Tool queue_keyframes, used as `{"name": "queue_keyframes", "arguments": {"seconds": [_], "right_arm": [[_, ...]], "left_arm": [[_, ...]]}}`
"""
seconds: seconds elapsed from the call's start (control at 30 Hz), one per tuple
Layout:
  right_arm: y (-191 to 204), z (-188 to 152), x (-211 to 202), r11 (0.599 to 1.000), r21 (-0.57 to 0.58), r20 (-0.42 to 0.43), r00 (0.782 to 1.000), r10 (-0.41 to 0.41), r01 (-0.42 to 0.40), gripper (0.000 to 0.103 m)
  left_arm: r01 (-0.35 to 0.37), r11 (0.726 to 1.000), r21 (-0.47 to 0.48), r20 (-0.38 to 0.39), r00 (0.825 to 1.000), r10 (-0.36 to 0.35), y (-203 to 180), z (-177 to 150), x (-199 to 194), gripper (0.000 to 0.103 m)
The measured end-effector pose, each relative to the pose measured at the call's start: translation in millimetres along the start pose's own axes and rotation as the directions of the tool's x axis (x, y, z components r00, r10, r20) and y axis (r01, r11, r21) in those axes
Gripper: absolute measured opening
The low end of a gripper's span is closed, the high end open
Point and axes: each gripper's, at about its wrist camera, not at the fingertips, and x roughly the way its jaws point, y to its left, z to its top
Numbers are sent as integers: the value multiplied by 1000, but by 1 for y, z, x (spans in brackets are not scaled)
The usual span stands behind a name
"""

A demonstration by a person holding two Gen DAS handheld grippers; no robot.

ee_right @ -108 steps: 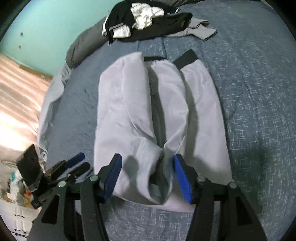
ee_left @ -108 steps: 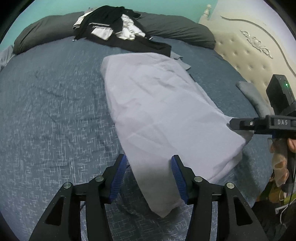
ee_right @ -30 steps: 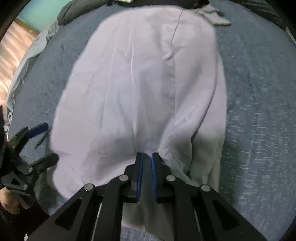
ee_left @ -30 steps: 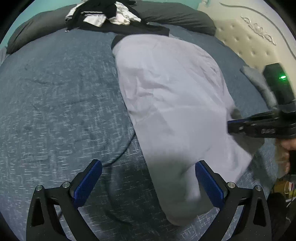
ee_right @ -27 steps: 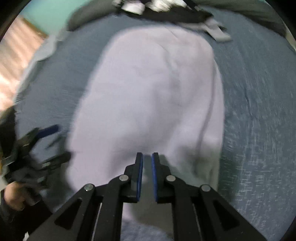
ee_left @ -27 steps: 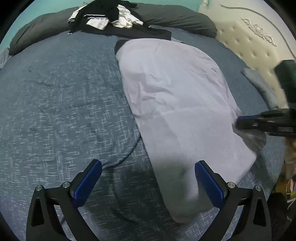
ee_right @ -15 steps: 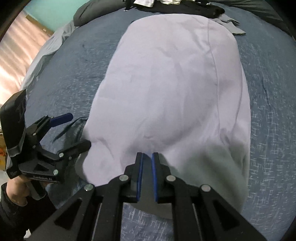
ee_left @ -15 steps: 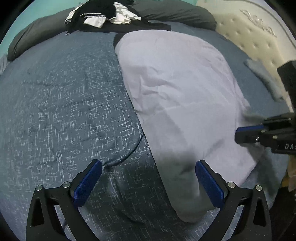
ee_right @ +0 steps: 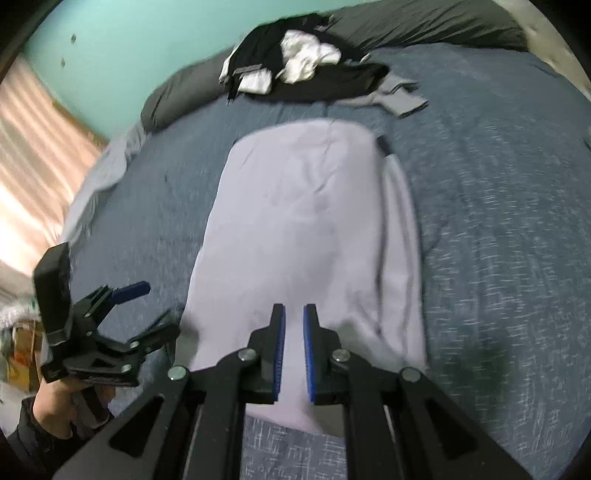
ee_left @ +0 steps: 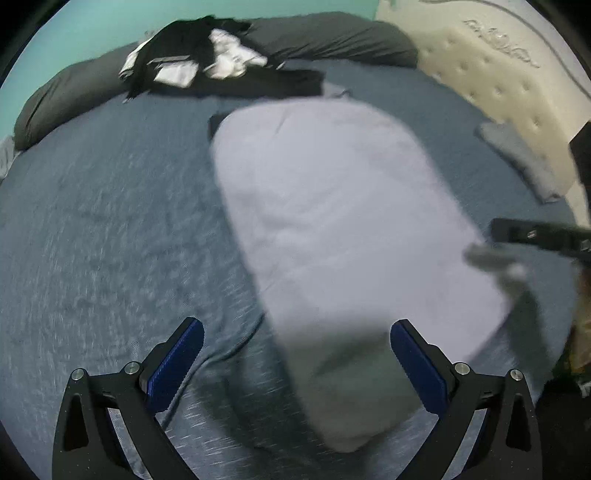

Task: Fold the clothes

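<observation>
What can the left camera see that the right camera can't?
Only the left wrist view shows the cream headboard and a grey cloth beside it. Only the right wrist view shows the pink curtain and the hand holding the left gripper. Both show the lilac garment flat on the blue bed, the dark clothes pile at the far end, and the teal wall. The right gripper looks shut, the left one open.
</observation>
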Motion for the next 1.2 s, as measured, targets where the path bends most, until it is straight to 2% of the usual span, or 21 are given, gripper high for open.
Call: {"name": "queue_keyframes", "arguments": {"seconds": [0.1,0.17,0.23,0.37,0.73,0.83,1.0,1.13,1.2], "right_arm": [[-14,2,-6,1000,24,17,1000,-10,10,11],[-26,2,-12,999,31,11,1000,-17,17,11],[-33,0,-13,999,26,2,999,-34,34,11],[-49,2,-17,999,5,-26,998,-49,49,11],[-66,16,-3,997,-5,-75,994,-81,80,12],[-61,20,-6,997,-18,-75,994,-81,80,12],[-39,30,-9,996,-74,-70,995,-64,59,12],[-17,46,7,990,-135,-87,994,-60,48,12],[-6,55,20,986,-163,-105,993,-58,41,12]], "left_arm": [[27,999,39,-16,1000,-26,-21,16,8,103],[26,998,66,-55,998,-22,-33,22,23,103],[27,997,70,-107,994,-20,-42,22,41,103],[13,997,81,-159,987,0,-50,17,69,103],[-4,995,102,-188,982,23,-52,12,100,103],[13,997,77,-183,983,1,-48,16,91,103],[54,998,28,-147,988,-49,-31,18,53,103],[61,998,-3,-126,990,-61,-12,14,31,103],[58,998,-22,-142,988,-61,-6,8,35,103]]}}
